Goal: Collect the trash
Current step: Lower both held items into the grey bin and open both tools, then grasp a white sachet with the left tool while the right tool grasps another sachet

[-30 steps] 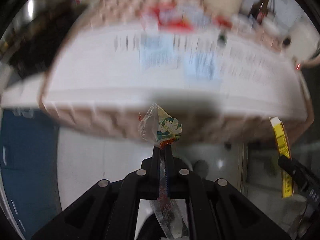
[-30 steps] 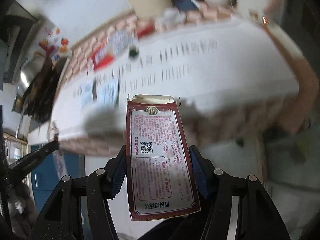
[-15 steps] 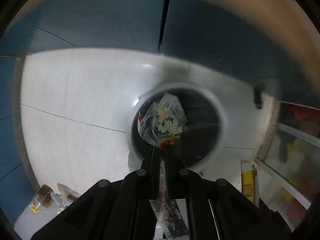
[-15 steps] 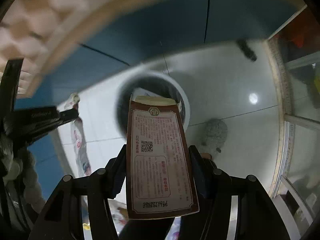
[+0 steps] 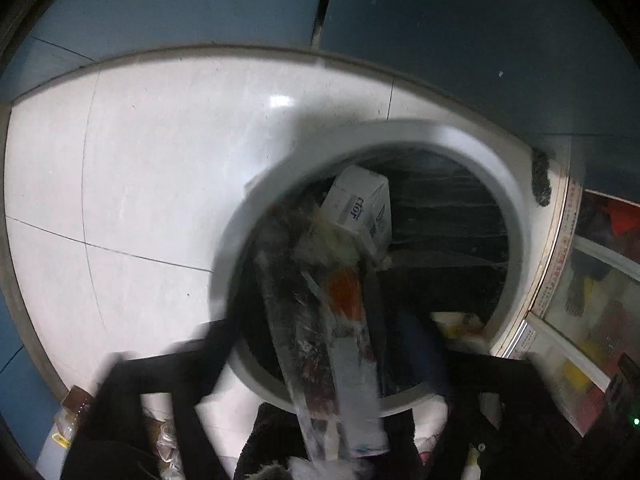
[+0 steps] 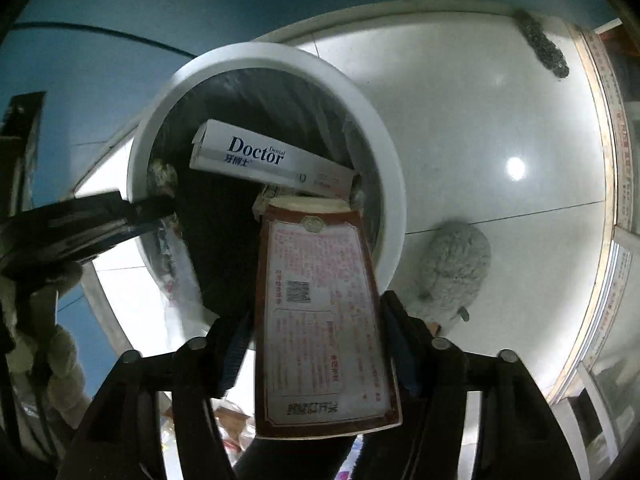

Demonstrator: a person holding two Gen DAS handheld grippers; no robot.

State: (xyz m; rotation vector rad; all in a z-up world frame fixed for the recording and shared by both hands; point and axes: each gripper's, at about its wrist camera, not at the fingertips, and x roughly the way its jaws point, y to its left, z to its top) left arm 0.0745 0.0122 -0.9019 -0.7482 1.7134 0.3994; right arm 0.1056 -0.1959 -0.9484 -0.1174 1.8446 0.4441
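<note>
Cardboard box [image 6: 324, 320] over bin [image 6: 384, 184]
Right claw [image 6: 320, 344] grips it, long axis toward 12; left claw [image 5: 328, 356] blurred, cannot tell

It looks like a lived-in home room, though which room I cannot tell. Glossy white floor tiles [image 6: 500, 120] fill the middle of both views, with blue cabinet panels [image 5: 460, 40] across the top. A round white waste bin [image 6: 384, 184] lined with a black bag holds a toothpaste carton [image 6: 260, 158], and a fluffy grey slipper [image 6: 454, 270] lies just beside it at lower right.
</note>
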